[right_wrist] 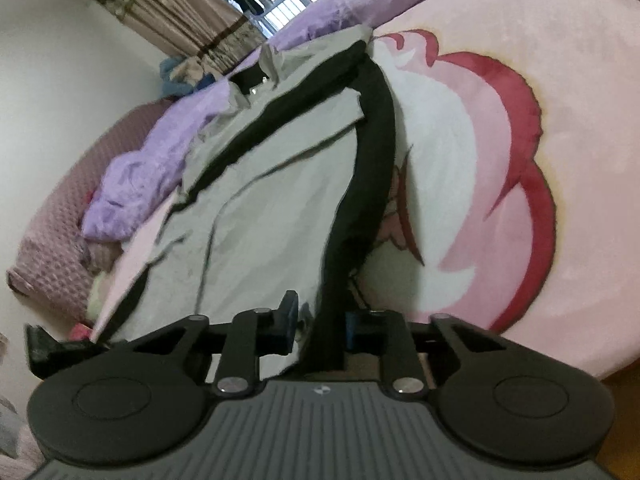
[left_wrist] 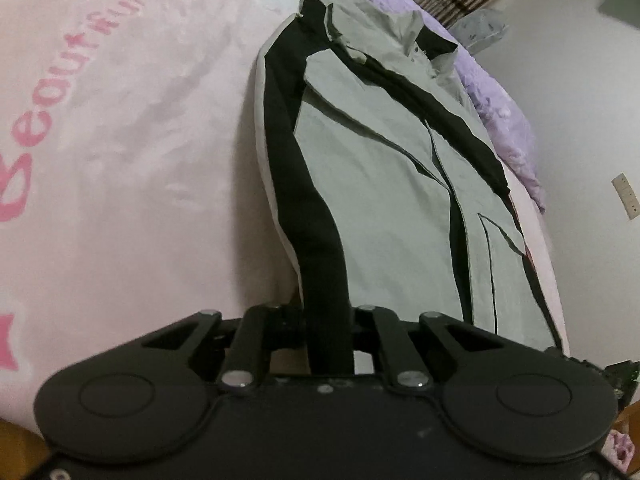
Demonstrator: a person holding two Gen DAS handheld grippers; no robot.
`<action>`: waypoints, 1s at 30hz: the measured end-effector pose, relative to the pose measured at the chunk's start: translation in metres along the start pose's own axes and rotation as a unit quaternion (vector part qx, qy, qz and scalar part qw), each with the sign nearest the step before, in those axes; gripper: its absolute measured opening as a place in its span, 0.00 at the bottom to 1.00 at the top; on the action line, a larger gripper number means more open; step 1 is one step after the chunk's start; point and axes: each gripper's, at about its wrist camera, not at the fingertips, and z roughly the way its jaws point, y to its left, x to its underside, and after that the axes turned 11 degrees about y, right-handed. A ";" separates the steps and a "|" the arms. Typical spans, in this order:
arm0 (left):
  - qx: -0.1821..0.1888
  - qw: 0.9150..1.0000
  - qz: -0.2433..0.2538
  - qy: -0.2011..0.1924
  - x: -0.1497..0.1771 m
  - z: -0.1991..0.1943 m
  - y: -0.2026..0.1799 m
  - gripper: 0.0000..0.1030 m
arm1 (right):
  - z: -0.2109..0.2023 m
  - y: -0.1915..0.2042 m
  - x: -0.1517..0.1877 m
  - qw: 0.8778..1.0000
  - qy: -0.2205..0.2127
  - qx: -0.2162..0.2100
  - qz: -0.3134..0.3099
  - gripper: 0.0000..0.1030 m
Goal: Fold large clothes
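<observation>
A large grey jacket with black side panels [left_wrist: 384, 176] lies lengthwise on a pink bed, collar at the far end. It also shows in the right wrist view [right_wrist: 280, 184]. My left gripper [left_wrist: 329, 320] is shut on the jacket's near hem at the black strip [left_wrist: 320, 248] on its left side. My right gripper [right_wrist: 322, 320] is shut on the near hem at the black strip [right_wrist: 360, 208] on its right side. The fabric runs between the fingers of each gripper and down under the body.
The pink bedspread [left_wrist: 120, 160] carries pink lettering on the left and a red and white print [right_wrist: 500, 168] on the right. A purple quilt [right_wrist: 132, 184] is bunched along the far side near the wall. Curtains [right_wrist: 184, 12] and a window stand beyond.
</observation>
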 end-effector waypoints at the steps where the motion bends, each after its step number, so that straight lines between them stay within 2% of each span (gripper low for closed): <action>1: -0.001 1.000 0.002 -0.003 0.000 -0.001 -0.001 0.09 | -0.003 0.000 -0.001 1.000 -0.002 -0.005 0.003 0.15; 4: 0.017 1.000 0.009 -0.018 -0.001 -0.012 -0.002 0.08 | -0.010 0.007 -0.005 1.000 -0.015 -0.020 -0.006 0.12; 9: 0.082 0.995 0.001 -0.053 -0.019 -0.028 -0.009 0.07 | -0.014 0.011 -0.024 0.996 -0.038 -0.080 -0.001 0.11; 13: 0.105 0.991 0.016 -0.077 -0.052 -0.033 -0.027 0.07 | -0.012 0.016 -0.057 0.991 -0.050 -0.121 0.001 0.10; 16: 0.113 0.988 0.031 -0.096 -0.088 -0.035 -0.043 0.07 | -0.009 0.023 -0.093 0.989 -0.067 -0.131 -0.007 0.10; 21: 0.109 0.985 0.041 -0.130 -0.173 -0.032 -0.065 0.07 | 0.004 0.034 -0.171 0.987 -0.102 -0.125 -0.002 0.10; 26: 0.089 0.987 0.036 -0.131 -0.281 -0.004 -0.078 0.09 | 0.046 0.042 -0.272 0.987 -0.114 -0.110 0.015 0.10; 28: 0.073 0.989 0.030 -0.123 -0.327 0.018 -0.080 0.16 | 0.071 0.047 -0.314 0.988 -0.121 -0.092 0.016 0.11; 29: 0.067 0.991 0.025 -0.113 -0.348 0.031 -0.077 0.26 | 0.084 0.048 -0.334 0.989 -0.125 -0.081 0.018 0.11; 30: 0.057 0.994 0.017 -0.096 -0.371 0.049 -0.073 0.37 | 0.098 0.048 -0.356 0.989 -0.130 -0.065 0.018 0.17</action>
